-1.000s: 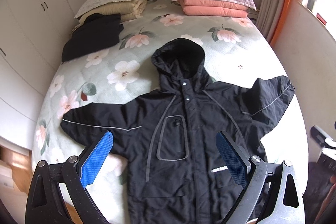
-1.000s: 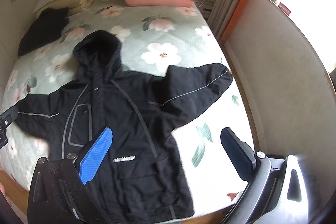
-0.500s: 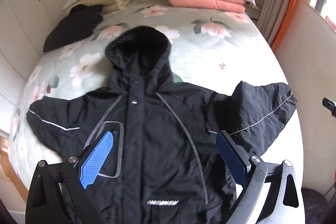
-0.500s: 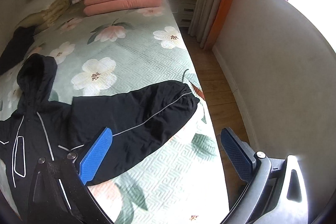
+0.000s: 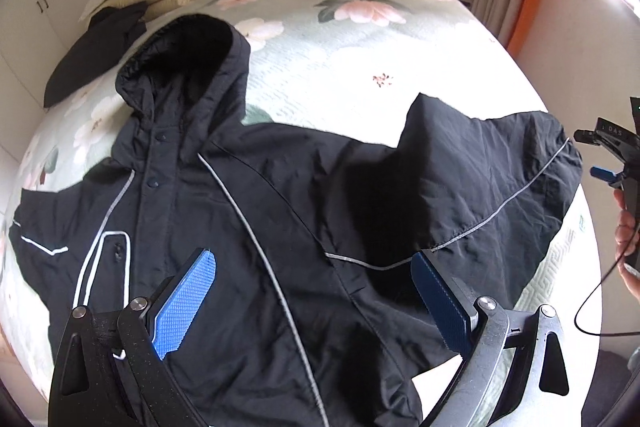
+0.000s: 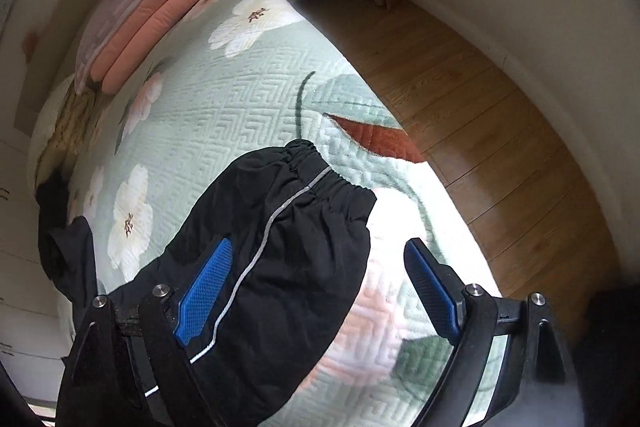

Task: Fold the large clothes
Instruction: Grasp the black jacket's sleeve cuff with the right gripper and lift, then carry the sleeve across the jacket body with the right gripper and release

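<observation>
Jacket [image 5: 280,211], black and hooded, lay front-up and spread across the foot half of the bed [image 5: 360,51], one sleeve [image 6: 280,239] reaching the bed's side edge beside bare floor [image 6: 500,131]. Padded and soft, it would probably sag and slide; the elastic cuff [image 6: 320,171] offered the firmest hold. Right gripper [image 6: 316,287] hung over that sleeve, jaws wide but closing, pads not pressing. Left gripper [image 5: 316,299] hovered open above the chest, holding nothing
</observation>
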{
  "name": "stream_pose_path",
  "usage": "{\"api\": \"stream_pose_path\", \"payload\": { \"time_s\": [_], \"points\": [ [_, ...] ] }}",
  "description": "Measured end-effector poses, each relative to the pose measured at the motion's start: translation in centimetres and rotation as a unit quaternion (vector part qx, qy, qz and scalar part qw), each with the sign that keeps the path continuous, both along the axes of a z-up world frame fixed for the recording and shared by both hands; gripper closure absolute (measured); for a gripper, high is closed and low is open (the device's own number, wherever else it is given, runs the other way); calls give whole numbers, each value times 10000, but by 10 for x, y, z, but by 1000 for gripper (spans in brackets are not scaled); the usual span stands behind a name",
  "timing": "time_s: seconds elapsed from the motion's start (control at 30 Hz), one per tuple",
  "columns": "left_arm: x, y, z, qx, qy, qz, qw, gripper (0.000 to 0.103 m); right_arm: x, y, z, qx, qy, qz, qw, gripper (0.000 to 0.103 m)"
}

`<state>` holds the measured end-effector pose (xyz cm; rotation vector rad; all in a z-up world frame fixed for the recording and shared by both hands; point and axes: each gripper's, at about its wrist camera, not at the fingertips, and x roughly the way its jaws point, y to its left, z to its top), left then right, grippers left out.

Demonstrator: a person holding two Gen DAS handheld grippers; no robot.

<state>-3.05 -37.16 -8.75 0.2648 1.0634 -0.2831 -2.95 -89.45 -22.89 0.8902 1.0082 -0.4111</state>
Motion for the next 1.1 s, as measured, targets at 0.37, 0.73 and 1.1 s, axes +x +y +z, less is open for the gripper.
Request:
{"api": "stream_pose_path", "payload": {
  "time_s": [0.37, 0.73, 1.1],
  "points": [
    [10, -19, -18, 234, 18, 17, 9997, 4, 25, 4, -25, 28, -141, 308, 9994, 69],
    [7, -87, -19, -194, 73, -690, 9974, 4, -98, 26, 116, -1779, -353, 117, 9833, 85],
    [4, -134, -114, 205, 540, -1165, 9915, 4, -124, 38, 41, -1662, 730, 57, 9834, 85]
  ]
}}
